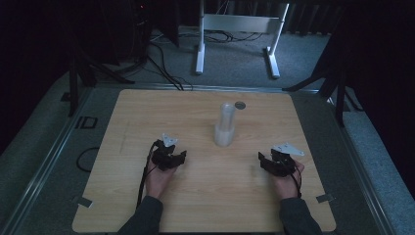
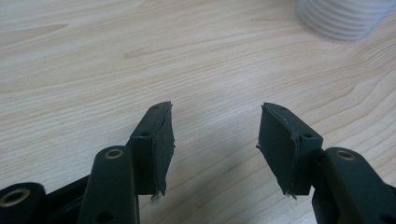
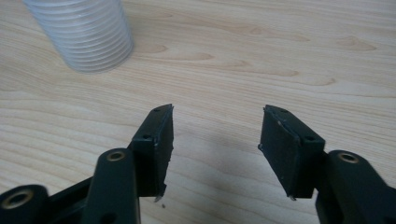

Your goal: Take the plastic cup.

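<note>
The wooden table (image 1: 147, 205) is lying pale and grain-streaked under everything, and near its middle the stack of clear ribbed plastic cups (image 1: 225, 126) is standing upright, ahead of and between both sets of fingertips and well apart from them. The left gripper (image 1: 179, 154) and the right gripper (image 1: 264, 161) are both resting released, their flat black pads gaping with nothing but bare wood between them. To take the stack well, I judge one gripper should be steadying the thin, slippery lower cups while the other is pinching lightly near the rim.
</note>
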The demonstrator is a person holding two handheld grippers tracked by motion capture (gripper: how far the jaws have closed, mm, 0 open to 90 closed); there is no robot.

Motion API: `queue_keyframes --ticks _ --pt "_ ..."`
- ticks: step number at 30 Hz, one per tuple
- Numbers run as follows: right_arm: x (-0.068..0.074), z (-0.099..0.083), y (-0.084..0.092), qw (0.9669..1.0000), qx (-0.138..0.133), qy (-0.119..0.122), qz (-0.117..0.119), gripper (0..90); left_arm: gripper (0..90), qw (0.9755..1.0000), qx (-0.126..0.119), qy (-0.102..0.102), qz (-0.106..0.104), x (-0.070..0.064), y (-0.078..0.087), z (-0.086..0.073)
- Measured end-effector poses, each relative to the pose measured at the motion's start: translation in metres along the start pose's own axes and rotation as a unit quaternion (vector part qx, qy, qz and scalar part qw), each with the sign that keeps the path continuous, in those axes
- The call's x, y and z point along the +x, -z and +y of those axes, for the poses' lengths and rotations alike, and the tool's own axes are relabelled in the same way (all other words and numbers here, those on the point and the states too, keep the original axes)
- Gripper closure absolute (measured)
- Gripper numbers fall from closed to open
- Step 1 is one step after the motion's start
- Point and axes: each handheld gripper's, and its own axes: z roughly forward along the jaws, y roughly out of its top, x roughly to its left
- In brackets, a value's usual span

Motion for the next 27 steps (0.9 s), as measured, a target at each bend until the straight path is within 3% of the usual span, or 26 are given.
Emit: queue_keyframes --ticks 4,5,6,17,20,27 --pt "0.001 0.0 0.0 1.0 0.0 0.0 0.003 46.0 45.0 1.0 -0.005 -0.001 -0.007 -0.001 0.001 0.0" --pt "0.003 0.001 0.003 0.9999 -0.003 0.001 0.01 49.5 47.9 0.9996 -0.002 0.002 -0.028 0.0 0.002 0.003" --pt "0.003 0.001 0.003 0.9999 -0.003 0.001 0.01 49.5 47.8 0.9996 -0.002 0.002 -0.028 0.0 0.002 0.003" --pt "0.014 0.011 0.006 0.9989 -0.004 0.03 0.037 52.8 44.1 0.9976 -0.009 -0.024 -0.065 -0.011 0.004 0.023" --pt "0.016 0.014 0.007 0.9988 -0.007 0.036 0.034 54.3 43.4 0.9971 -0.013 -0.034 -0.067 -0.015 0.004 0.026" --pt "0.017 0.021 0.005 0.9986 -0.005 0.041 0.031 56.2 40.2 0.9938 -0.029 -0.055 -0.092 -0.028 -0.001 0.039"
